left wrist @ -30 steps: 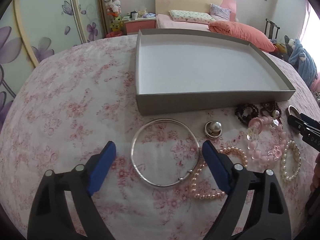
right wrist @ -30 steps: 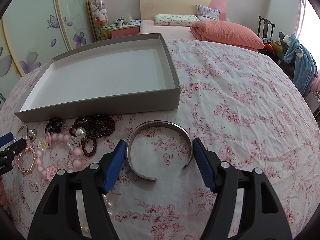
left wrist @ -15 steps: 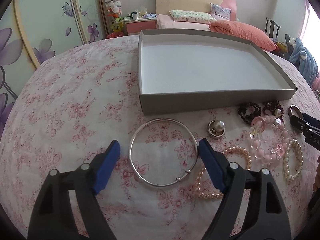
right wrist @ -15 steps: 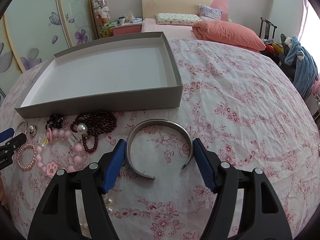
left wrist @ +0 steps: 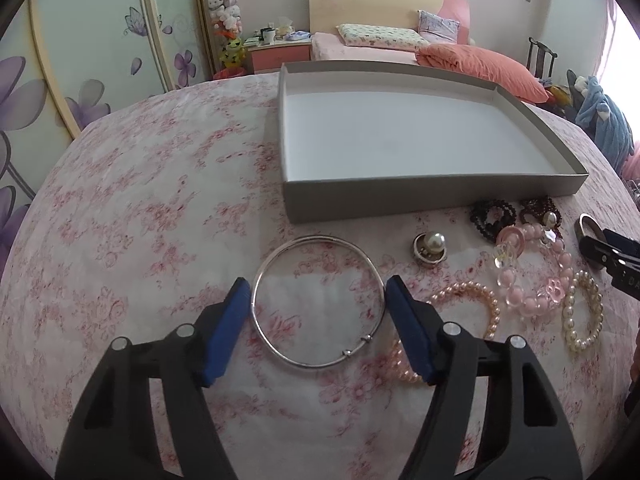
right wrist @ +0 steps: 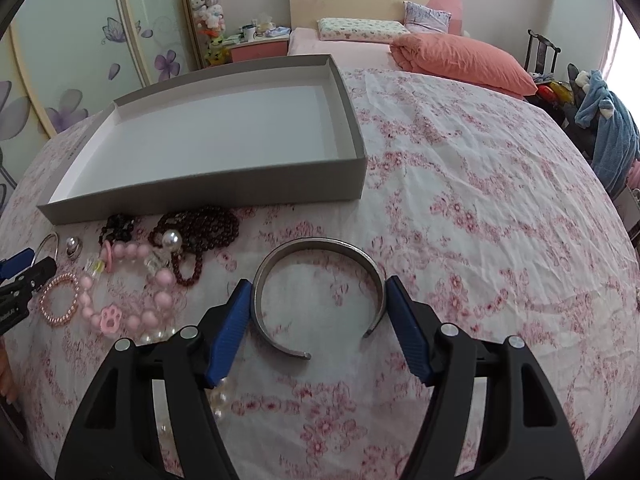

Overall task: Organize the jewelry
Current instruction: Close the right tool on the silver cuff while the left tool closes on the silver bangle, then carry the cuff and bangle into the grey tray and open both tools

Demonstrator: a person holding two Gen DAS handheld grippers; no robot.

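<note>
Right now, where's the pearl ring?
Left wrist view: the pearl ring lies on the floral bedspread, just in front of the grey box, between the silver bangle and the dark bead bracelet to its right.

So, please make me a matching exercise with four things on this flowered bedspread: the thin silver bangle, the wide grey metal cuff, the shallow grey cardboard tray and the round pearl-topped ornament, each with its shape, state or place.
1. thin silver bangle
2. wide grey metal cuff
3. shallow grey cardboard tray
4. round pearl-topped ornament

a. holds nothing
b. a closed circle
c. lies between the bangle and the dark beads
d. open at one side

Pairs: 1-b, 2-d, 3-a, 4-c.
</note>
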